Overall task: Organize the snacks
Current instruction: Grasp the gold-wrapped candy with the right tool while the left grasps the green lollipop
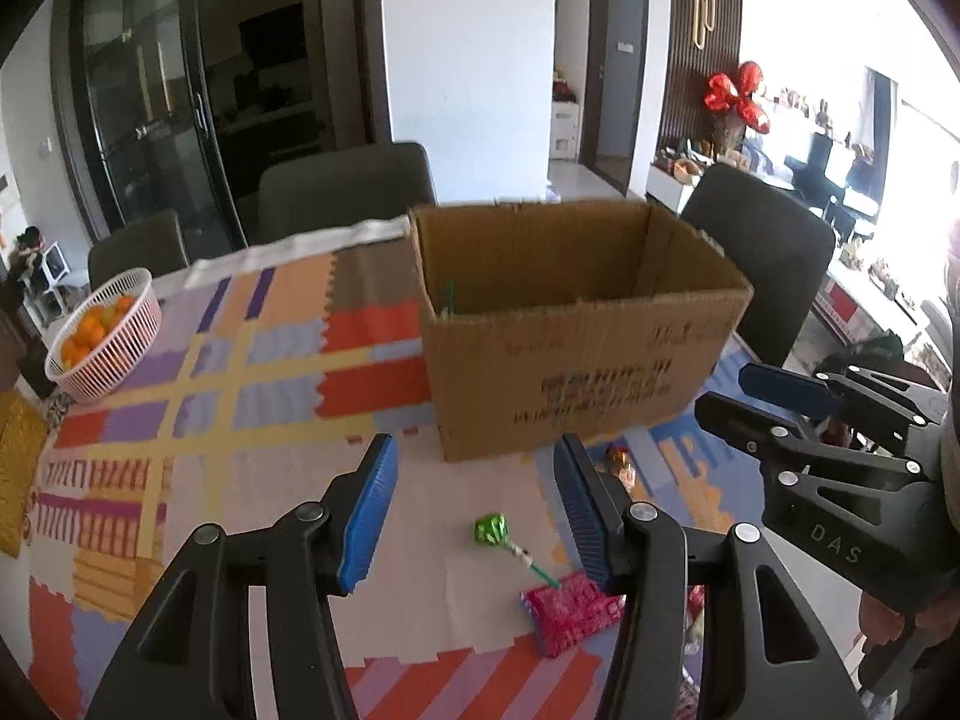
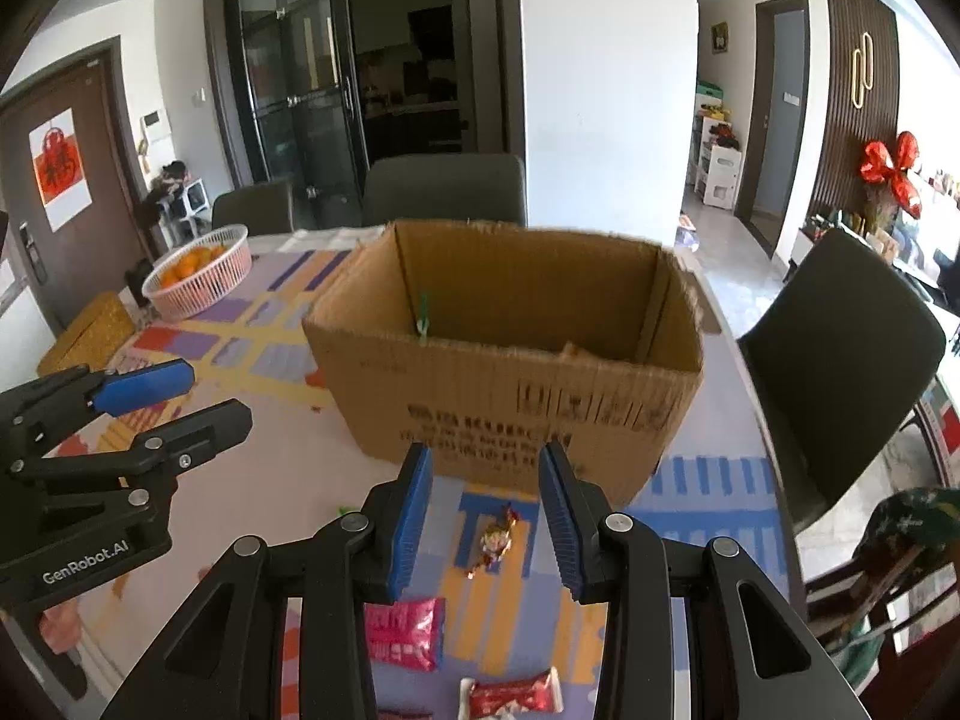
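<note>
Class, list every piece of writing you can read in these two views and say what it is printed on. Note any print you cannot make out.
"DAS" – on the right gripper body, letters partly hidden.
"GenRobot.AI" – on the left gripper body.
Black print on the box front: too blurred to read.
Red paper sign on the door: a character, unreadable.
Pink packet and red wrapper: print too small.
</note>
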{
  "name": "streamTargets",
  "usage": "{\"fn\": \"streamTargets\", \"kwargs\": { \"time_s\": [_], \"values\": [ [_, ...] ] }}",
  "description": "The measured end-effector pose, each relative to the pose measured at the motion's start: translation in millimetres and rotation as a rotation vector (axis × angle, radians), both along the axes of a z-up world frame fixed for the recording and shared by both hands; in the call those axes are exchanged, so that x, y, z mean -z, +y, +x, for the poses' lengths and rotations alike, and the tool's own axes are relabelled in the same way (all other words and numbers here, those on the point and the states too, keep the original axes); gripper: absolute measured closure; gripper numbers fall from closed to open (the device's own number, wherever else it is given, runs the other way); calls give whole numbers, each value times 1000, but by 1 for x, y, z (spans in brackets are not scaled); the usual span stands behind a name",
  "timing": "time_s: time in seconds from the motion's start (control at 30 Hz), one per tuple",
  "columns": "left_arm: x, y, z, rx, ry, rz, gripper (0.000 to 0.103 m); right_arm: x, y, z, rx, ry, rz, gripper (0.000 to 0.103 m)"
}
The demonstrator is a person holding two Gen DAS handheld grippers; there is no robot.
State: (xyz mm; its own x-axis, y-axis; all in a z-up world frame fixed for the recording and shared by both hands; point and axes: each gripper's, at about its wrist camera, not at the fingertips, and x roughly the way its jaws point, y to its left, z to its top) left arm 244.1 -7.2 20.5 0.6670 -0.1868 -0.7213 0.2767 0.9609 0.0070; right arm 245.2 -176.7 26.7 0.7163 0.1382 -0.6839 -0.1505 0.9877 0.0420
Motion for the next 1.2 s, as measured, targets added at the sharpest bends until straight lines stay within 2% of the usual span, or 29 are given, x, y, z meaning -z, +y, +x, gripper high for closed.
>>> {"fn": "streamTargets", "kwargs": {
  "time_s": [0.4,0.7,1.13,1.2],
  "values": [
    [62,2,0,1,109,-12,50,64,2,-3,26,130,7,65],
    [103,1,17,-3,181,-12,50,108,-1,12,53,226,17,65],
    [126,-7,40,-5,204,4,50,130,3,43,52,265,41,65],
    [129,-7,43,-6,212,-1,53,133,3,47,50,272,43,65]
  ]
}}
